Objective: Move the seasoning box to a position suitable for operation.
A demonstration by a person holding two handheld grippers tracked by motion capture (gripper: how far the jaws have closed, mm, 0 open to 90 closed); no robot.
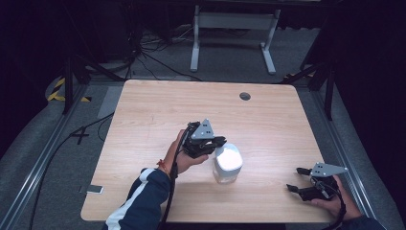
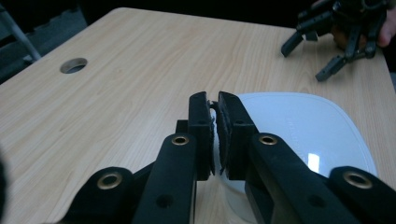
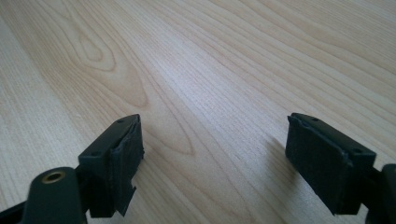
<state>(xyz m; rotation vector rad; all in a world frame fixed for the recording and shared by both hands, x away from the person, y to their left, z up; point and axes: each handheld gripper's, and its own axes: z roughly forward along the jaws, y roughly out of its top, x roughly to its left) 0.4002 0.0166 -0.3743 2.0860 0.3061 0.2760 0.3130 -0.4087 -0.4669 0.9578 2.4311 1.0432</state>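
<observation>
Wooden tabletop [image 1: 153,115], white lidded container [image 1: 227,163] near its front middle. Right gripper [image 1: 300,180] right of container, well apart, jaws wide, nothing between them. Left gripper [image 1: 218,143] at container's left rim, jaws nearly closed, pinching the lid edge.

A light wooden table [image 1: 158,110] with rounded corners has a round cable hole [image 1: 245,96] near its far edge, right of centre. On the grey floor beyond stands a white frame [image 1: 233,28] on two legs, with black cables [image 1: 143,50] tangled to its left. Dark rails [image 1: 38,158] run along both sides of the table, yellow-and-black tape [image 1: 57,89] marks the floor at far left, and a small pale tag [image 1: 95,189] lies by the near left corner.
</observation>
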